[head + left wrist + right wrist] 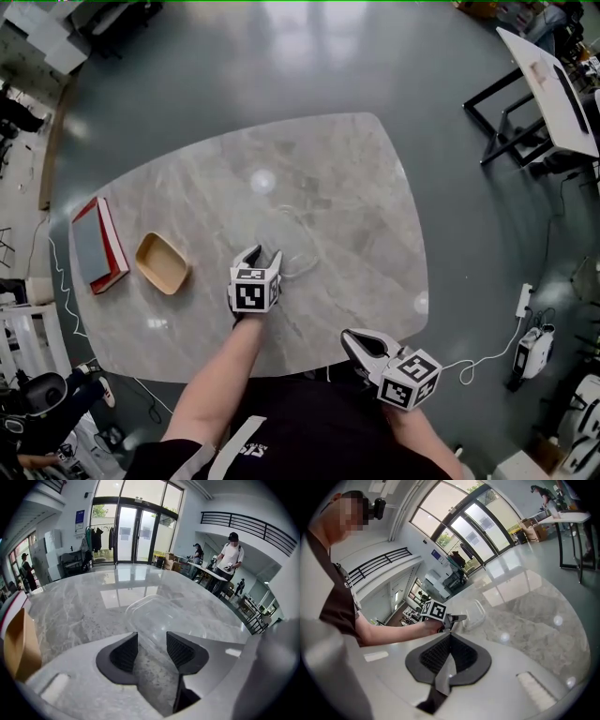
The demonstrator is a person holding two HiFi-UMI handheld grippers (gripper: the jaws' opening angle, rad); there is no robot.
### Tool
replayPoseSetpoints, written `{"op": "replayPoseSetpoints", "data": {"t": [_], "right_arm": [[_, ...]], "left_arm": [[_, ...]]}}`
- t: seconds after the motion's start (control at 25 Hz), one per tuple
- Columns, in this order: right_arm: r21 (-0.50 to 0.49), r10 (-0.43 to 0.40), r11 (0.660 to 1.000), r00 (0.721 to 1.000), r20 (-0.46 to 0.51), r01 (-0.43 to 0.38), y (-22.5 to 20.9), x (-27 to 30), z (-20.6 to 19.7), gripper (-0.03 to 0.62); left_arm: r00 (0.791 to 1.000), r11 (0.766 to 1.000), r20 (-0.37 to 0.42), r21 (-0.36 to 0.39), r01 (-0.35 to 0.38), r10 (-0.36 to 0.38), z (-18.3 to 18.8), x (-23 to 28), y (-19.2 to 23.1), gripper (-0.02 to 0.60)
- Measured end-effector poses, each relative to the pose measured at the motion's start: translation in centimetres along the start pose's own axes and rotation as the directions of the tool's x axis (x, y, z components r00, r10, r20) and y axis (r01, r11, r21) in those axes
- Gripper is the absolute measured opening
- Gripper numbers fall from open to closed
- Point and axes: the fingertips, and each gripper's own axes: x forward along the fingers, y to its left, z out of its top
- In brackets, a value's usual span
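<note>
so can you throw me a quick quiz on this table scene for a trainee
1. Fill in: on the table, the tan tray lies between the clear container and the ____ book.
2. Which thing lies just ahead of the left gripper? A) tan tray B) clear container C) book
3. True or false: the right gripper has its jaws apart.

Key: 1 red; 2 B; 3 false, they are together with nothing between them.
</note>
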Motion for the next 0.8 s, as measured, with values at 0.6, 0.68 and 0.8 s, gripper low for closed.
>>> {"op": "replayPoseSetpoints", "data": {"t": [0.6, 0.68, 0.8], "right_arm": [[-0.043, 0.038, 0.998, 0.999, -0.030, -0.040, 1.4, 0.7, 0.7, 0.002], [-0.051, 0.043, 0.998, 0.998, -0.041, -0.045, 1.7, 0.9, 0.7, 0.002], [-0.070, 0.054, 0.996, 0.997, -0.060, -0.059, 2.1, 0.9, 0.7, 0.002]], "left_arm": [[0.998, 0.999, -0.054, 0.011, 0.036, -0.036, -1.3, -0.7, 0.6, 0.190], [0.998, 0.999, -0.056, 0.006, 0.043, -0.042, -1.7, -1.1, 0.6, 0.175], [0.997, 0.999, -0.055, 0.003, 0.053, -0.052, -2.3, -1.5, 0.3, 0.146]]}}
